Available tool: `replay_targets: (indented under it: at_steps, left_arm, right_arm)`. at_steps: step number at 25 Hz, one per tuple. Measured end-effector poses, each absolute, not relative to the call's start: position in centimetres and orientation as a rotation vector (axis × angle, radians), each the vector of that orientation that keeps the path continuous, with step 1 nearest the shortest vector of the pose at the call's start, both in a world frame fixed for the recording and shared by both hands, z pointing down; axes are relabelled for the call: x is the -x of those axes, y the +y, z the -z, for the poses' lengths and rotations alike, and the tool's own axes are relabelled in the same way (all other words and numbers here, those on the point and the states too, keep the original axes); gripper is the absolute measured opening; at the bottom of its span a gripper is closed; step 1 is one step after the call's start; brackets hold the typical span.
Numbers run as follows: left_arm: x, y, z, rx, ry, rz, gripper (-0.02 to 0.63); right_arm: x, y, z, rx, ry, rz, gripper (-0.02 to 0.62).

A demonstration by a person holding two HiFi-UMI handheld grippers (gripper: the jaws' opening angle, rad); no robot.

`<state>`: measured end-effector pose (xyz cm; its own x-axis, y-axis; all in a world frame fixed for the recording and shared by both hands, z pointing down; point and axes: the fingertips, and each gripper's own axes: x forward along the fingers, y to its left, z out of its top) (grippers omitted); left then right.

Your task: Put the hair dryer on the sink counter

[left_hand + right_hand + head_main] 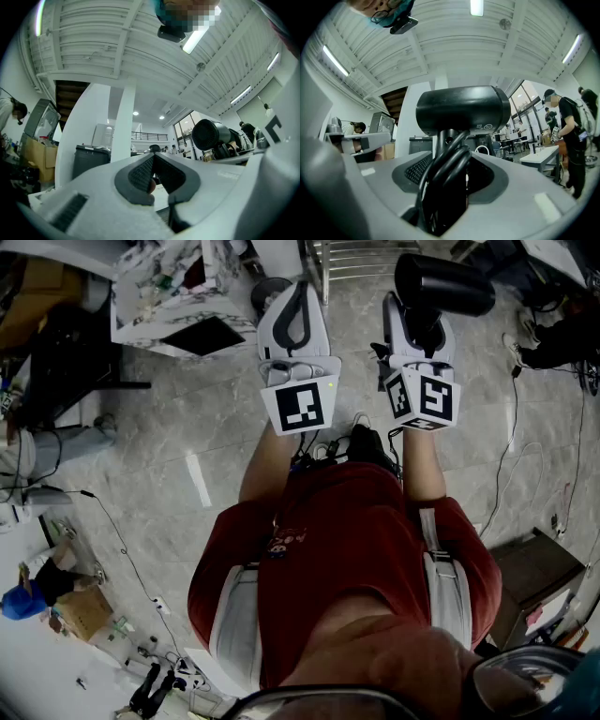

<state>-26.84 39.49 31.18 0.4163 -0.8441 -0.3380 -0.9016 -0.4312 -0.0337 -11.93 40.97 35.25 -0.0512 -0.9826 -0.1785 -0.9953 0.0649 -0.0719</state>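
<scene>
- Carry step — right gripper (450,185) clamped on the handle of the matte black barrel-shaped hair dryer (461,110), held upright
- Left gripper (152,172) closed, empty
- Next: reach the sink desk — not in sight

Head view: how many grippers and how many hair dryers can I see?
Grippers: 2, the left gripper and the right gripper
Hair dryers: 1, the black hair dryer, clamped in the right gripper
Total: 3
</scene>
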Motion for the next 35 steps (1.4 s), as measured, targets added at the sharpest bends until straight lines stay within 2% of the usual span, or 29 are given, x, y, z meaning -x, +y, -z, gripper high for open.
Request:
replay_targets:
  at_steps: [7,19,28,35]
  left_arm:
    - [29.2,45.4,-29.8,2.465,1.522,-0.421,0.002]
    - [28.8,49.4,-29.7,2.506,1.465,-0.455,0.002]
    - [28.2,49.0,-30.2,2.519,1.454,-0.450,0.002]
    - [24.6,46.6,-30.5,2.503,1.444,-0.425,0.002]
  right_arm:
    - [14.9,47.2,-34.8,2.056,2.156,-0.135,0.229]
    - [15.9,51.8,-34.4,2.045,2.146,-0.140,0.229]
    - [15.7,51.3,-34.0,2.033,2.155,-0.177,0.229]
    - [12.3,48.7,-34.3,2.013,2.159,-0.175,0.229]
